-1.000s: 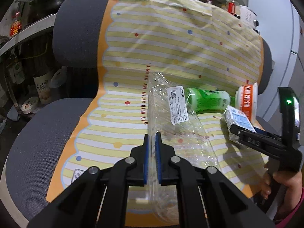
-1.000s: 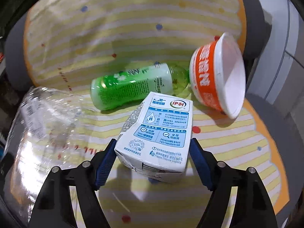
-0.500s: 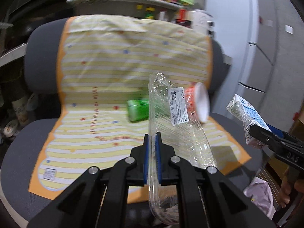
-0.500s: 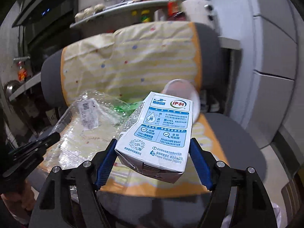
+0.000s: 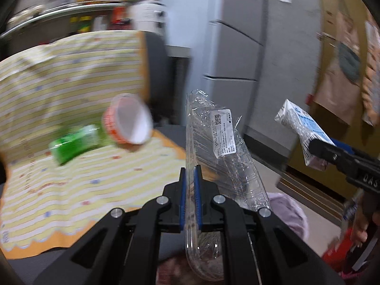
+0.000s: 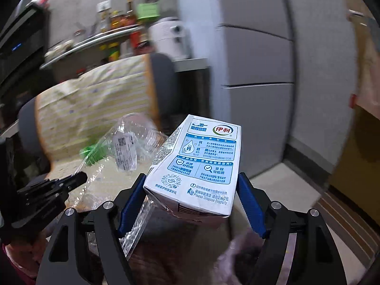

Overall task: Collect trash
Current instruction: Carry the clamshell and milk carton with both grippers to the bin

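My left gripper (image 5: pixel 190 185) is shut on the edge of a clear plastic container (image 5: pixel 220 147) with a white label, held in the air to the right of the chair. My right gripper (image 6: pixel 192 190) is shut on a white and blue milk carton (image 6: pixel 199 163); the carton also shows at the right of the left wrist view (image 5: pixel 301 125). A green bottle (image 5: pixel 73 142) and an orange and white cup (image 5: pixel 128 121) lie on the yellow striped cloth (image 5: pixel 71 90) on the chair seat. The clear container also shows in the right wrist view (image 6: pixel 123 147).
The grey chair (image 6: pixel 163 78) stands to the left, with a cluttered shelf (image 6: pixel 114 35) behind it. Grey cabinets (image 5: pixel 237 47) stand behind. A pale purple bag (image 5: pixel 289 211) sits low, below both grippers. A yellow-brown wall (image 5: pixel 308 142) is at the right.
Both grippers have lifted their items off the chair seat and swung right, away from the chair. The bottle and cup stay on the cloth.
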